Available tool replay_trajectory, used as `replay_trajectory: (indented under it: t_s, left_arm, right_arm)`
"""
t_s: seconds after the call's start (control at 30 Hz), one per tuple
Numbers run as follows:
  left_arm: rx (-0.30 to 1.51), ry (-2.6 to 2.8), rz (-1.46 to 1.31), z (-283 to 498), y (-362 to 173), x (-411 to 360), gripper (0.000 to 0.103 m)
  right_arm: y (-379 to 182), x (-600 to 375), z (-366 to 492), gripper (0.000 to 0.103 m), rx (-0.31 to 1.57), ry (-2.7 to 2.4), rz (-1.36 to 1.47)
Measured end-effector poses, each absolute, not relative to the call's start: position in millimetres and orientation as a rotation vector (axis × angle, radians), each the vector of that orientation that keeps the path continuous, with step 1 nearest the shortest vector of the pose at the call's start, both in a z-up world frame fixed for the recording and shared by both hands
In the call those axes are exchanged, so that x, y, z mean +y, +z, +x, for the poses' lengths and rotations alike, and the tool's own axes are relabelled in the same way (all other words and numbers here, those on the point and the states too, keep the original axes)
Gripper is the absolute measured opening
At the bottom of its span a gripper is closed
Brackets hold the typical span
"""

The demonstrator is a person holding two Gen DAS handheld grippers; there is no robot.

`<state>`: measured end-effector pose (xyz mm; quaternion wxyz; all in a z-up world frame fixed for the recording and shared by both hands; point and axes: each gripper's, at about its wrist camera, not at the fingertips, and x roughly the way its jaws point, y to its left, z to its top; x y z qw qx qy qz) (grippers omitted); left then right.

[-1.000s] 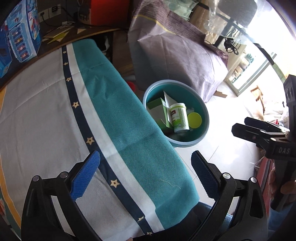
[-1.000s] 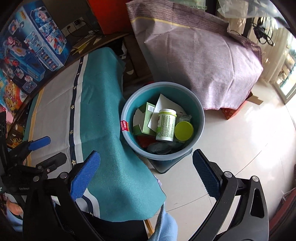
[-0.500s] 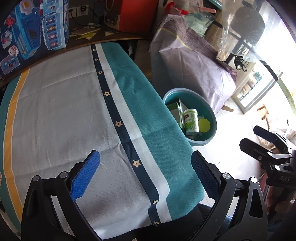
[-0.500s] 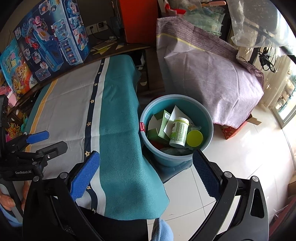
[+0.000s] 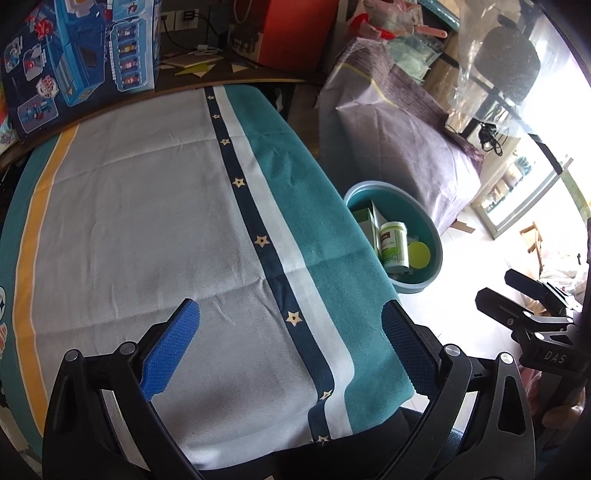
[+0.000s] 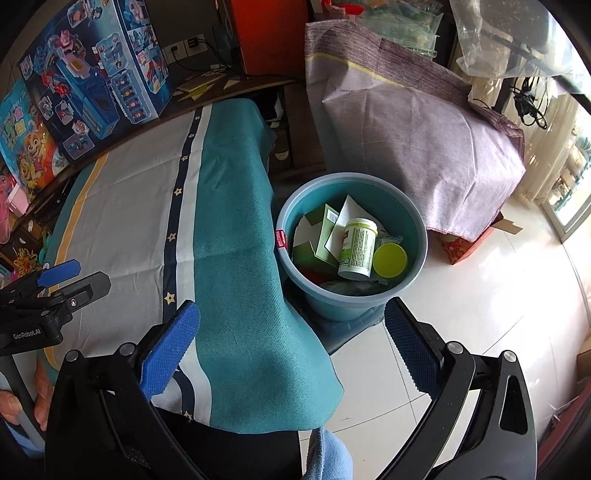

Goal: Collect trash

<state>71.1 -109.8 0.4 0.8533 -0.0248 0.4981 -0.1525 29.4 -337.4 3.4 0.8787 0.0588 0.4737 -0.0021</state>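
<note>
A blue trash bin point(image 6: 415, 225) stands on the floor beside the table; it also shows in the left wrist view point(image 5: 432, 225). In it lie a white and green bottle point(image 6: 357, 248), a yellow-green lid point(image 6: 389, 259) and green cartons point(image 6: 325, 230). My left gripper point(image 5: 291, 350) is open and empty above the tablecloth point(image 5: 140, 229). My right gripper point(image 6: 291, 350) is open and empty, above the cloth's hanging corner and the floor, short of the bin.
Toy boxes point(image 6: 99, 70) and an orange box point(image 6: 269, 33) stand at the table's far edge. A purple-covered block point(image 6: 413, 125) sits behind the bin. White tiled floor point(image 6: 498, 295) lies to the right.
Both grippers have drawn back and up from the bin. The left view has swung left over the table. Both stay open and empty.
</note>
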Motion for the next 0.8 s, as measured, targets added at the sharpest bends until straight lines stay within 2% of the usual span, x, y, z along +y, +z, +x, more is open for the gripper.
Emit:
replay_trajectory:
  t_s: [0.8]
  left_arm:
    - [0.977, -0.329, 0.042, 64.6, 0.5, -126.6, 0.099]
  right_arm:
    - [-13.0, -360.8, 29.9, 0.096, 1.008, -0.058, 0.195]
